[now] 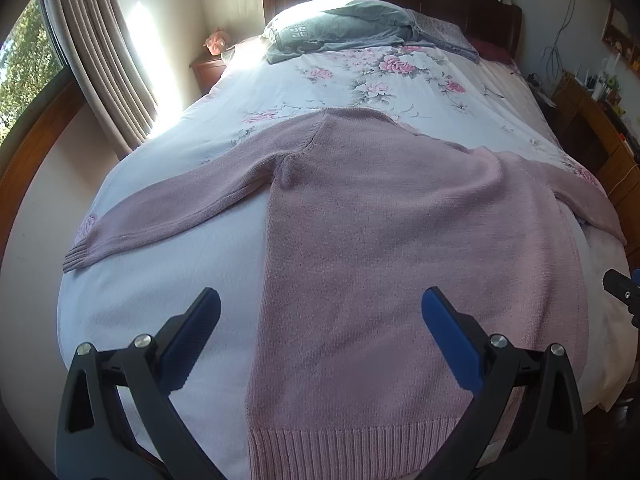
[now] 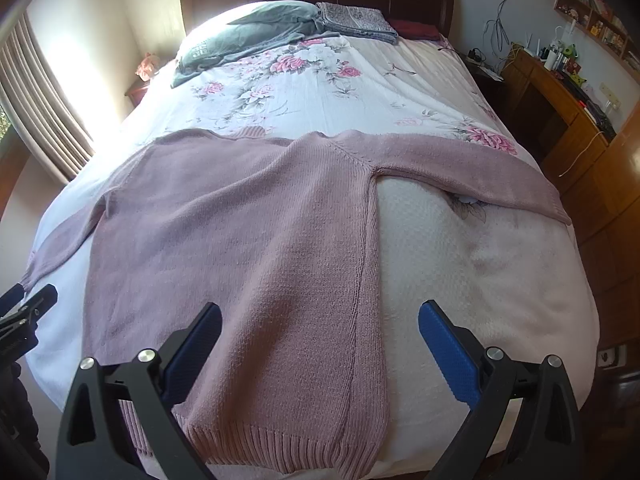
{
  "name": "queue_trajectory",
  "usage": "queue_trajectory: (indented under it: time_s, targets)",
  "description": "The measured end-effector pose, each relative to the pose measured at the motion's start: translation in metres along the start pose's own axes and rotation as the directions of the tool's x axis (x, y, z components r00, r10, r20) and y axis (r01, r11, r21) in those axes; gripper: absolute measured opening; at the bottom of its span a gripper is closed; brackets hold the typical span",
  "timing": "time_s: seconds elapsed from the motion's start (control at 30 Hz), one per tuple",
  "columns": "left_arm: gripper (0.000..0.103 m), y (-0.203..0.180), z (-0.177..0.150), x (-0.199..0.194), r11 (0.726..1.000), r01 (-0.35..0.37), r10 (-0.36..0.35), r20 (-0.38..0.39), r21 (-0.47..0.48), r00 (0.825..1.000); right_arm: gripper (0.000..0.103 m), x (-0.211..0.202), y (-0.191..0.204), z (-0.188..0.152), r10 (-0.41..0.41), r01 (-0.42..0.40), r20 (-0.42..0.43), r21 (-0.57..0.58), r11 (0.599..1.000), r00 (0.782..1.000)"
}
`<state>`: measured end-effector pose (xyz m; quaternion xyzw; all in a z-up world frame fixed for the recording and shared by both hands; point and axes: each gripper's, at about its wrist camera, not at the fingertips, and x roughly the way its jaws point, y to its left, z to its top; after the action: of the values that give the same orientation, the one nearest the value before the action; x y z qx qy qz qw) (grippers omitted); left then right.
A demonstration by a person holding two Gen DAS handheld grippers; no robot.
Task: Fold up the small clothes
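Note:
A pink knitted sweater (image 1: 392,232) (image 2: 240,240) lies flat on the bed, sleeves spread out to both sides, ribbed hem toward me. My left gripper (image 1: 320,316) hovers open above the hem's left part, nothing between its blue pads. My right gripper (image 2: 320,328) hovers open over the hem's right part, its right finger above bare blanket. The left sleeve's ribbed cuff (image 1: 78,258) lies near the bed's left edge. The right sleeve (image 2: 480,168) reaches toward the bed's right edge. Each gripper's tip shows at the edge of the other view.
The bed (image 1: 168,280) has a white floral cover (image 2: 320,92). A grey garment (image 1: 340,28) and folded cloths (image 2: 356,20) lie by the dark headboard. A window with curtains (image 1: 100,60) is left; a wooden desk (image 2: 560,100) with clutter stands right.

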<state>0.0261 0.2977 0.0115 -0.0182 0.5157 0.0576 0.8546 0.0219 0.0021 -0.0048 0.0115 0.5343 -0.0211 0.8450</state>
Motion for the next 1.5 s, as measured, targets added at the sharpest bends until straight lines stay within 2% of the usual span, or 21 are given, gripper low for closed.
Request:
queue_trajectory:
  time_s: [0.47, 0.6, 0.7, 0.83, 1.0, 1.07, 1.17, 1.3, 1.4, 1.5]
  targets:
    - [0.1, -0.003, 0.003, 0.003, 1.0, -0.008, 0.008, -0.002, -0.006, 1.0, 0.099, 0.004, -0.005, 0.006, 0.008, -0.008, 0.007, -0.002, 1.0, 1.0]
    - [0.1, -0.012, 0.008, 0.008, 1.0, -0.007, 0.007, 0.018, -0.016, 1.0, 0.099, 0.008, -0.031, 0.011, -0.003, 0.003, 0.028, 0.02, 1.0, 1.0]
    - [0.1, -0.029, 0.018, 0.013, 1.0, -0.005, 0.005, 0.033, -0.018, 0.999, 0.099, 0.019, -0.078, 0.024, -0.002, 0.0, 0.017, 0.081, 0.997, 1.0]
    - [0.1, -0.067, 0.04, 0.022, 1.0, 0.027, -0.027, 0.039, -0.011, 0.999, 0.099, 0.046, -0.176, 0.051, -0.017, 0.022, -0.028, 0.202, 0.979, 0.999]
    - [0.1, -0.135, 0.072, 0.032, 0.997, 0.079, -0.079, 0.059, 0.003, 0.995, 0.099, 0.092, -0.321, 0.081, -0.014, 0.051, -0.1, 0.381, 0.923, 0.995]
    - [0.1, -0.164, 0.083, 0.038, 0.995, 0.097, -0.098, 0.072, 0.013, 0.993, 0.095, 0.114, -0.372, 0.087, -0.018, 0.076, -0.139, 0.428, 0.9, 0.99]
    - [0.1, -0.208, 0.096, 0.049, 0.993, 0.113, -0.114, 0.076, 0.026, 0.991, 0.092, 0.142, -0.438, 0.089, 0.025, 0.07, -0.182, 0.497, 0.865, 0.983]
    - [0.1, -0.251, 0.106, 0.061, 0.994, 0.105, -0.107, 0.078, 0.023, 0.991, 0.092, 0.167, -0.482, 0.093, 0.043, 0.072, -0.21, 0.511, 0.857, 0.977]
    - [0.1, -0.278, 0.111, 0.067, 0.995, 0.102, -0.103, 0.078, 0.013, 0.992, 0.091, 0.188, -0.503, 0.094, 0.115, 0.023, -0.221, 0.538, 0.843, 0.968]
    - [0.1, -0.298, 0.111, 0.067, 0.995, 0.097, -0.098, 0.086, 0.015, 0.991, 0.091, 0.211, -0.527, 0.095, 0.151, 0.017, -0.241, 0.579, 0.815, 0.959]
